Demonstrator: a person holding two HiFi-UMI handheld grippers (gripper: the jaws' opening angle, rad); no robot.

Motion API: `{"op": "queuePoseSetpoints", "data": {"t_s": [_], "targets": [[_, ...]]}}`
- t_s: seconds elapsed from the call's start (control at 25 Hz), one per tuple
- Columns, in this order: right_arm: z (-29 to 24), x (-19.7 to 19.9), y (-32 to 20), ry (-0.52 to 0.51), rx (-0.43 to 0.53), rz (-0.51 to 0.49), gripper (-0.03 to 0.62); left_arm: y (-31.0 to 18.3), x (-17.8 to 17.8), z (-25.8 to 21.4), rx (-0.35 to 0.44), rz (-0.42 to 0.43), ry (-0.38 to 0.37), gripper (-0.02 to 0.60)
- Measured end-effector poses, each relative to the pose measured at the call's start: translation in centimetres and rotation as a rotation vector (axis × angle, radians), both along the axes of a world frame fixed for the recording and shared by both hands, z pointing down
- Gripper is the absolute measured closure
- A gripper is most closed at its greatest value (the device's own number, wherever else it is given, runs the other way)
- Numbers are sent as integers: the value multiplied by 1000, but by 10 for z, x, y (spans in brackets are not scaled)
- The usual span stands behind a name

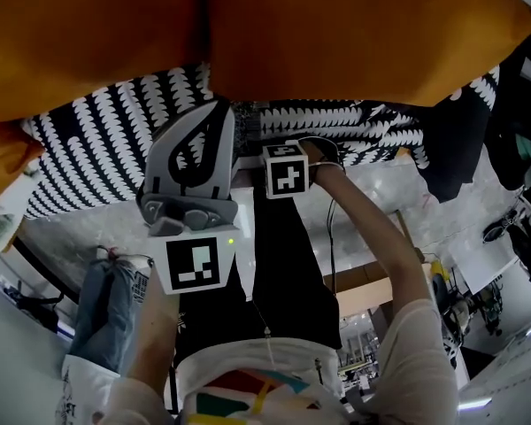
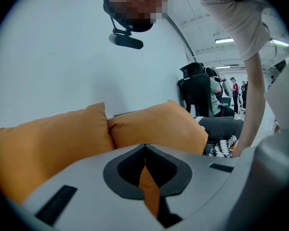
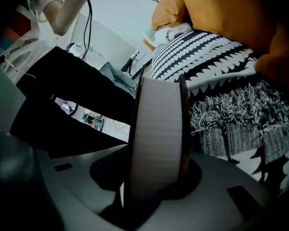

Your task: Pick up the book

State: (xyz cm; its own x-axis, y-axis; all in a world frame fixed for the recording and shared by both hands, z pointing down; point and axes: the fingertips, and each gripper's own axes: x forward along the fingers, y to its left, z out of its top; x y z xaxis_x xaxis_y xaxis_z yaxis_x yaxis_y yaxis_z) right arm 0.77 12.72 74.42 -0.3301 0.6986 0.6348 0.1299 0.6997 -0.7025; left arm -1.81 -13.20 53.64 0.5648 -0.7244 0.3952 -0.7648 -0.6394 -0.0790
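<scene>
In the right gripper view a book (image 3: 156, 138) stands on edge between the jaws, its pale page block facing me with a dark cover on each side. My right gripper (image 3: 159, 105) is shut on it, over a black-and-white patterned blanket (image 3: 207, 57). From the head view only the right gripper's marker cube (image 1: 288, 171) is plain, and the book is hidden there. My left gripper (image 1: 203, 127) hangs beside it with nothing in it. Its jaws (image 2: 144, 150) are closed to a thin slit, pointing at orange pillows (image 2: 154, 126).
Two large orange pillows (image 1: 336, 34) lie at the back of the patterned blanket (image 1: 115, 149). A knitted fringe (image 3: 231, 124) runs along the blanket's edge. A person sits in a black chair (image 2: 200, 93) far off, with other people standing behind.
</scene>
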Motion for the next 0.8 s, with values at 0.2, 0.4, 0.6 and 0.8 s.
{"op": "queuePoseSetpoints", "data": {"t_s": [0.2,0.4,0.6,0.8], "targets": [[-23,8,-16,-15,81,86,430,4,3,-16,32,9,-2,574],[-69,20,-52,17,181,252,433,-5,-1,-52,50,-26,3,574],[-163,19,-107,-12,352,486,436,-23,4,-145,162,-22,44,574],[-283,32,-139,-66,527,848,436,-10,21,-243,192,-42,71,574]]}}
